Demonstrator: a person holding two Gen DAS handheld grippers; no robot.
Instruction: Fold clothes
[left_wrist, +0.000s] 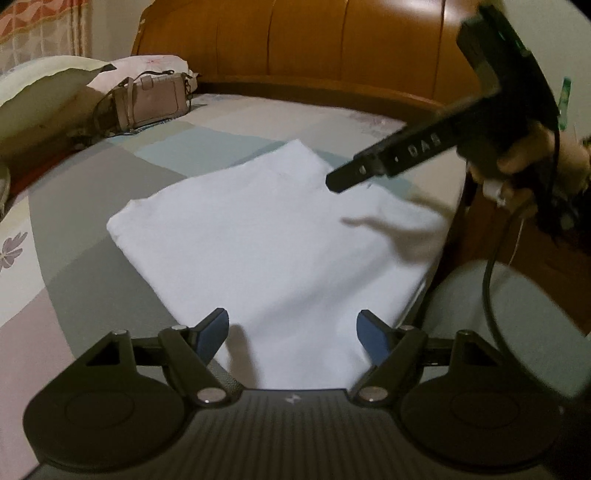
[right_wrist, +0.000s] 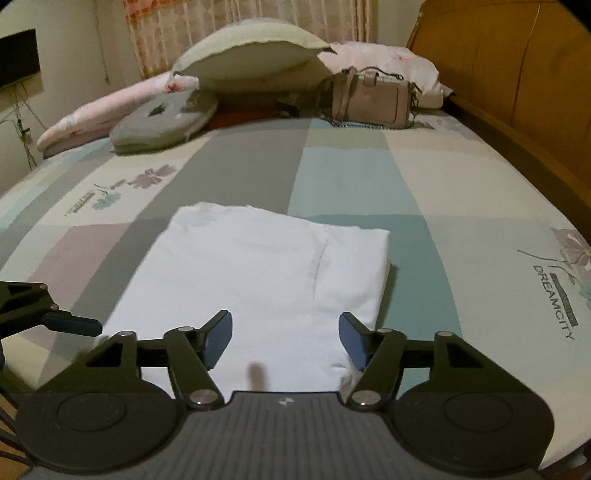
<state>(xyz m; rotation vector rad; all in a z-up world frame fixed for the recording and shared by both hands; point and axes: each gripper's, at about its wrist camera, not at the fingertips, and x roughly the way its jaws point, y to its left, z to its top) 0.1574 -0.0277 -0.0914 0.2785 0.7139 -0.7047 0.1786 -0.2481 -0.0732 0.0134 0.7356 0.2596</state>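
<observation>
Garment (right_wrist: 255, 280), white, lies folded into a flat rectangle mid-bed, near edge, on patchwork sheet (right_wrist: 369, 177). Both grippers hang above it w/ nothing held: left gripper (left_wrist: 291, 332) fingers spread, right gripper (right_wrist: 286, 334) fingers spread, so cloth rests free. Handbag (right_wrist: 373, 98) and pillows (right_wrist: 251, 55) sit far off, leaving folding space.

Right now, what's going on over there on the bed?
A person is folding clothes with a handheld gripper in each hand. A white garment lies folded into a flat rectangle on the patterned bedsheet. The left gripper and right gripper both hang open above its near edge, with nothing between their pads. A handbag and pillows sit untouched at the far side of the bed, near the wooden headboard.
</observation>
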